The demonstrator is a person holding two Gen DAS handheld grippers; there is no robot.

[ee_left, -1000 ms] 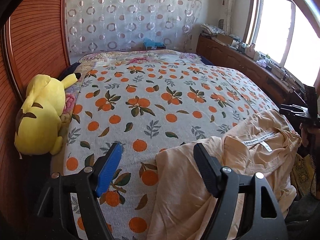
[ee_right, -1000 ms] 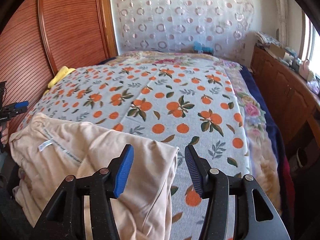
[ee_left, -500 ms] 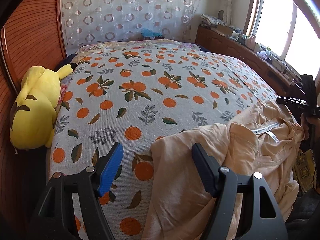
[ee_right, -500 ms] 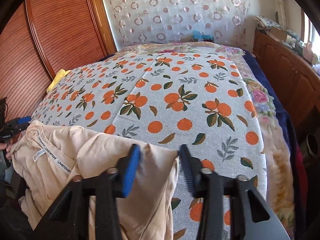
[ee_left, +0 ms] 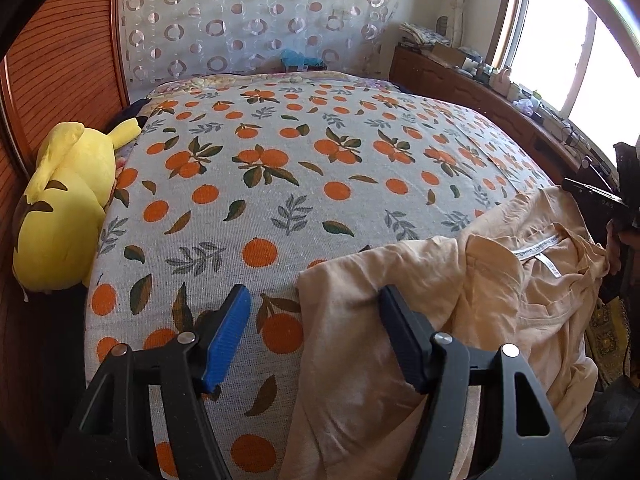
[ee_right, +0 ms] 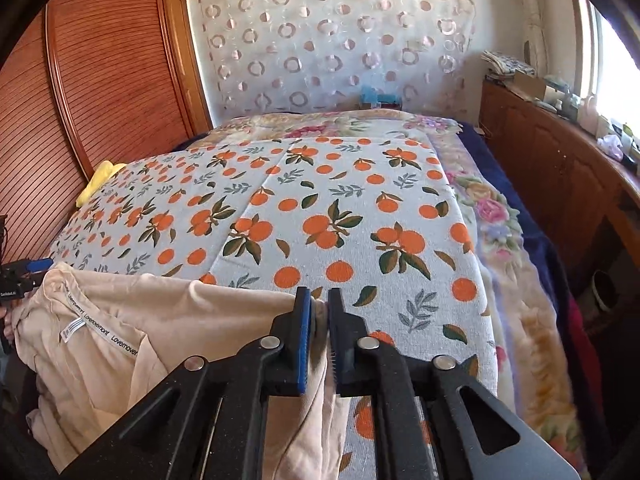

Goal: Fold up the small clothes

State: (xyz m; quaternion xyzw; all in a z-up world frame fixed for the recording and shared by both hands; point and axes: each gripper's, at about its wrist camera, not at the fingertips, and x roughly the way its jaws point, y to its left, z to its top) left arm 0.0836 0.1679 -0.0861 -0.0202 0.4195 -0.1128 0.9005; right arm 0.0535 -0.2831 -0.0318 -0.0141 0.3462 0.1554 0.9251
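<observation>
A peach-coloured garment point(ee_left: 500, 300) lies crumpled over the near edge of the bed, its white neck label facing up; it also shows in the right wrist view point(ee_right: 132, 340). My left gripper point(ee_left: 316, 320) is open, its jaws wide apart over the garment's left corner and the bedspread. My right gripper point(ee_right: 319, 320) is shut on the garment's right edge, with cloth pinched between the pads. The right gripper also appears at the far right of the left wrist view point(ee_left: 600, 200).
The bedspread point(ee_left: 280, 184) has an orange-fruit print. A yellow plush toy point(ee_left: 64, 204) lies at the bed's left edge against the wooden wall panel. A wooden cabinet point(ee_right: 560, 172) with clutter runs along the right side under the window.
My right gripper has closed from wide open onto the garment's edge. My left gripper stays open and has shifted slightly forward over the bed.
</observation>
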